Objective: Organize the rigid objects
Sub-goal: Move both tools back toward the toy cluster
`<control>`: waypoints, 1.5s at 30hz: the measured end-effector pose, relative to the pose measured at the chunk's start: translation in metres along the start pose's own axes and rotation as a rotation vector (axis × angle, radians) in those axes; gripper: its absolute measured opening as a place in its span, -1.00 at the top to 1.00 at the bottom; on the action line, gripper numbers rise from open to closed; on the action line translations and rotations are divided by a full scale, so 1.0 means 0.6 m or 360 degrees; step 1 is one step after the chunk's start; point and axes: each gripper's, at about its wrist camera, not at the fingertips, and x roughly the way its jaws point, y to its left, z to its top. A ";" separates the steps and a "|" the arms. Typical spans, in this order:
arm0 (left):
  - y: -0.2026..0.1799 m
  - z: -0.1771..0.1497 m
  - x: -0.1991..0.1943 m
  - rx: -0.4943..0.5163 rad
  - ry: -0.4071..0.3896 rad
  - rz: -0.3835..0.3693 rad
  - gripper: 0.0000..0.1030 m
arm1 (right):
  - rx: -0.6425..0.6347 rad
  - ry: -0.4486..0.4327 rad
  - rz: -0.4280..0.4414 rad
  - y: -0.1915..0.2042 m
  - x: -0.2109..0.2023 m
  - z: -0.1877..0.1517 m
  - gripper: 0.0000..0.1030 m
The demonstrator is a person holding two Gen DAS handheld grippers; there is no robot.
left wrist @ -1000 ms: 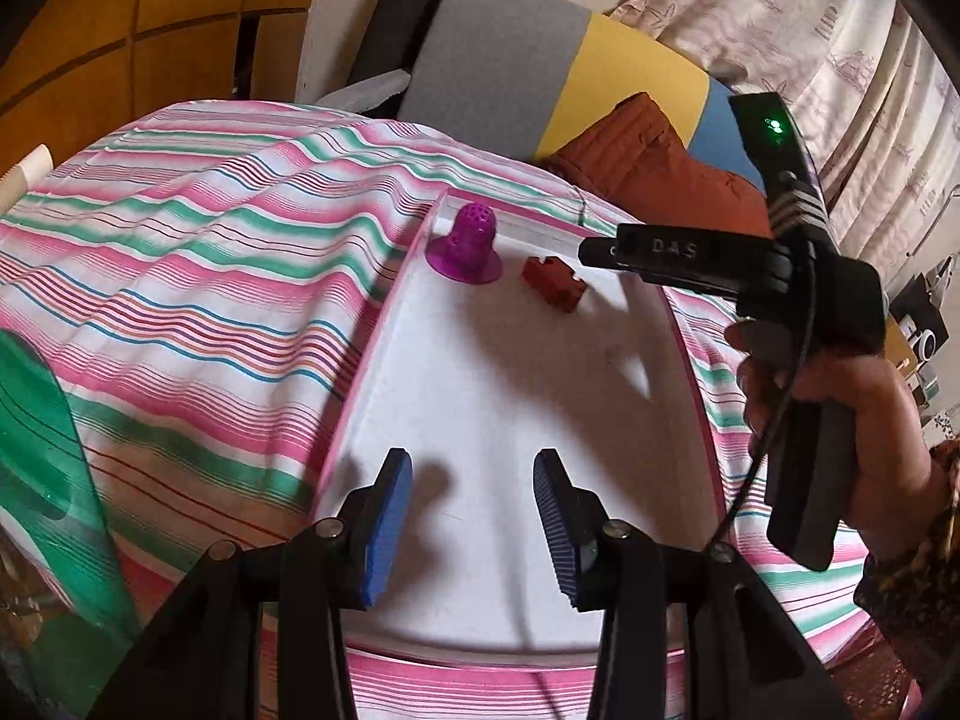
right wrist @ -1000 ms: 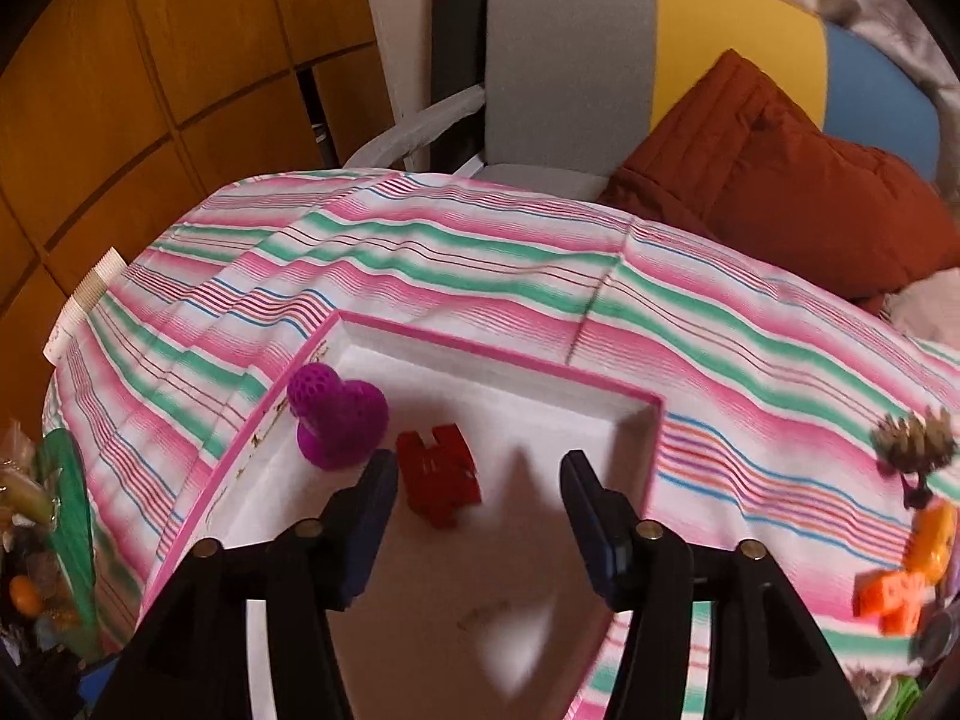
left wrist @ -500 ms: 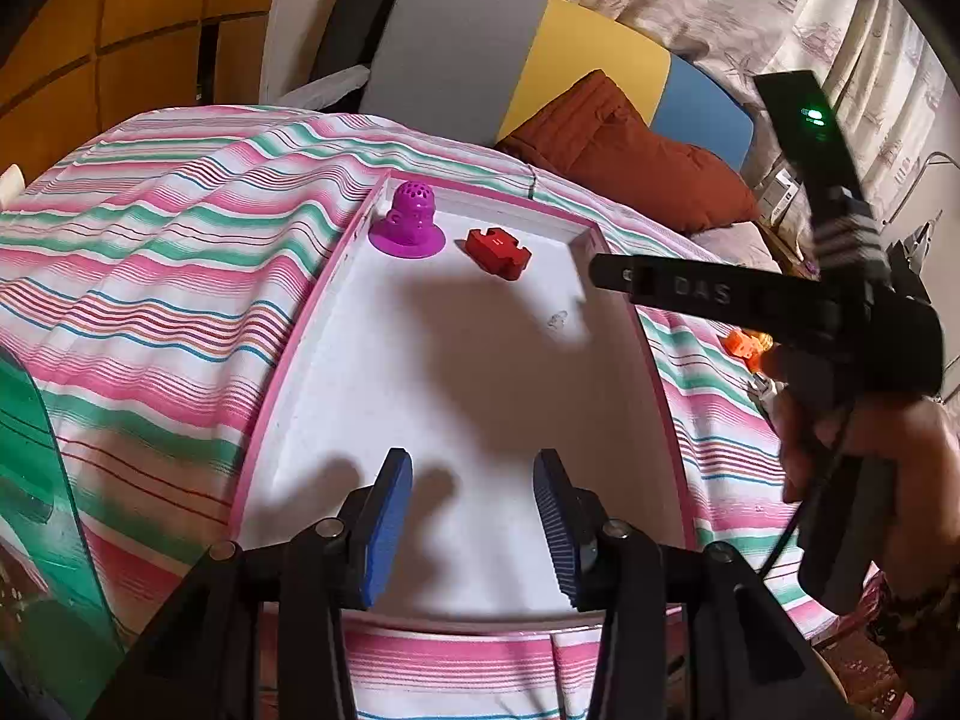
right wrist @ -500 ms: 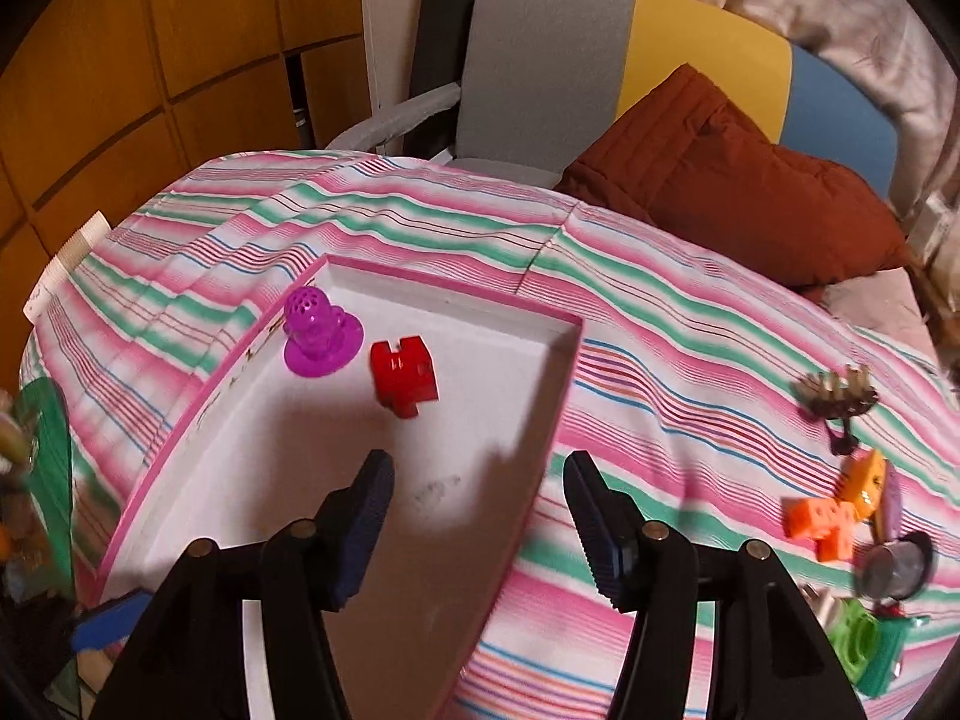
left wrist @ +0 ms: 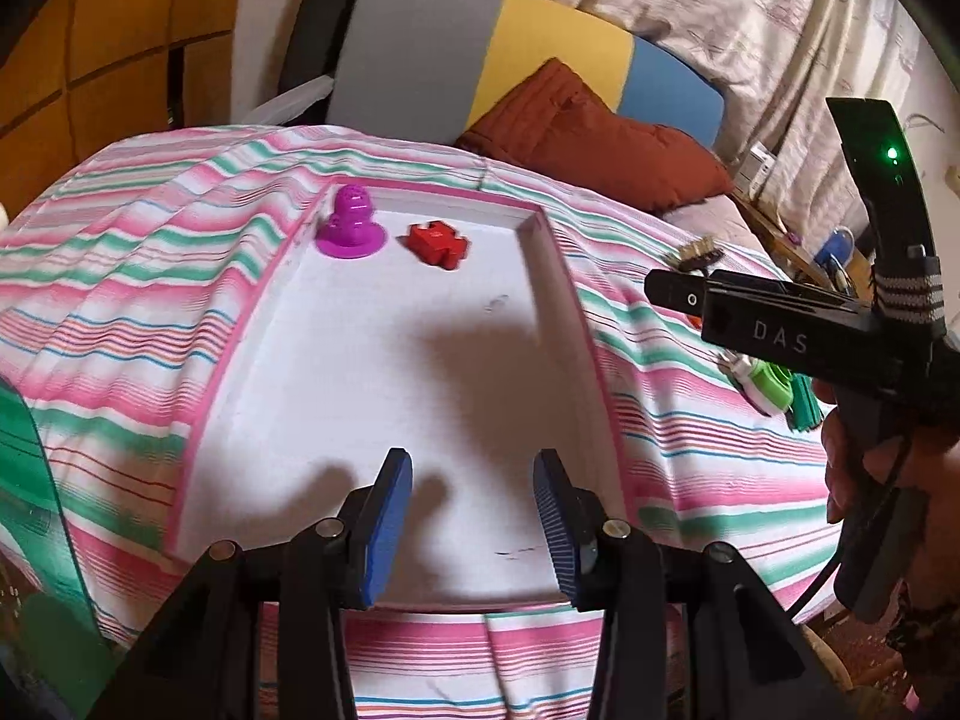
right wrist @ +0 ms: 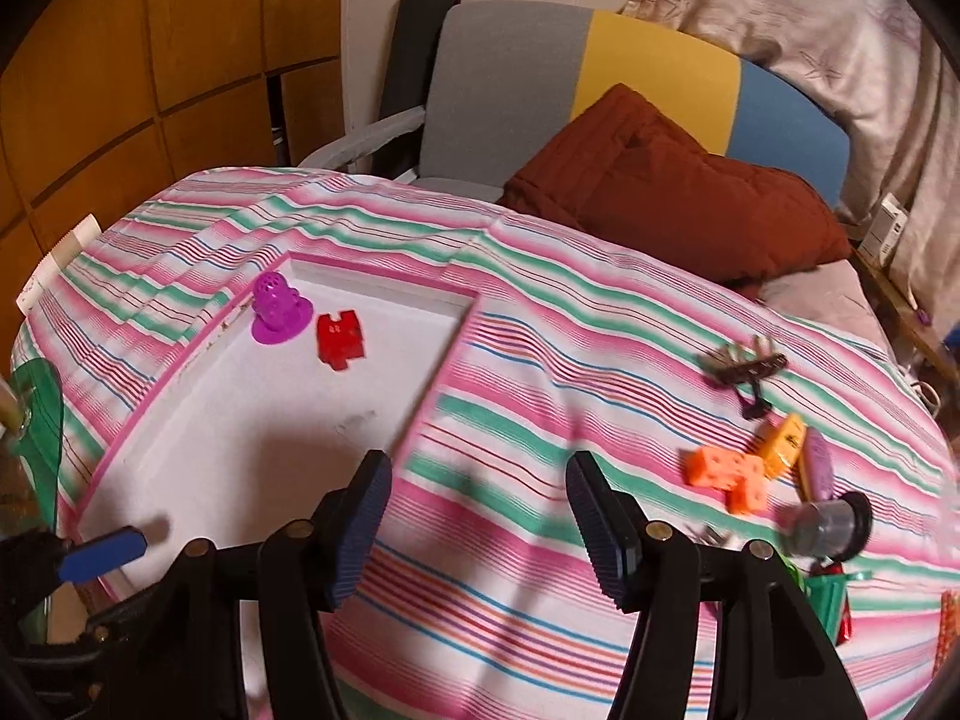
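Observation:
A white tray with a pink rim (left wrist: 552, 276) (right wrist: 450, 354) lies on the striped cloth. At its far end stand a purple perforated toy (left wrist: 351, 222) (right wrist: 277, 307) and a red block (left wrist: 437, 243) (right wrist: 339, 339). My left gripper (left wrist: 474, 516) hovers open and empty over the tray's near end. My right gripper (right wrist: 477, 516) hangs open and empty over the cloth just right of the tray. Further right lie an orange block (right wrist: 729, 474), a yellow piece (right wrist: 783, 441), a brown spiky toy (right wrist: 744, 363) and a grey cylinder (right wrist: 825, 525).
In the left wrist view a hand (left wrist: 882, 480) holds the right gripper's black body. A green round piece (left wrist: 771, 384) lies on the cloth beneath it. A brown cushion (right wrist: 678, 198) and a grey, yellow and blue chair back (right wrist: 576, 78) stand behind. A green object (right wrist: 36, 420) sits far left.
My right gripper has swung rightward off the tray to above the striped cloth, bringing the loose toys into view. The left gripper drifted a little; the tray's two toys stayed put.

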 end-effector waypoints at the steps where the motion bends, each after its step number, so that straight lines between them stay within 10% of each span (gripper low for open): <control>1: -0.009 -0.001 0.000 0.0022 0.0002 -0.0008 0.18 | 0.0003 0.0001 -0.0002 -0.006 -0.002 -0.005 -0.20; 34: -0.243 -0.030 0.044 0.0567 0.0138 -0.0201 0.18 | 0.0274 0.0071 -0.0364 -0.336 -0.043 -0.174 -0.07; 45: -0.288 -0.009 0.077 0.0564 0.0173 -0.0250 0.18 | 0.0504 0.0243 -0.0185 -0.373 -0.002 -0.197 0.10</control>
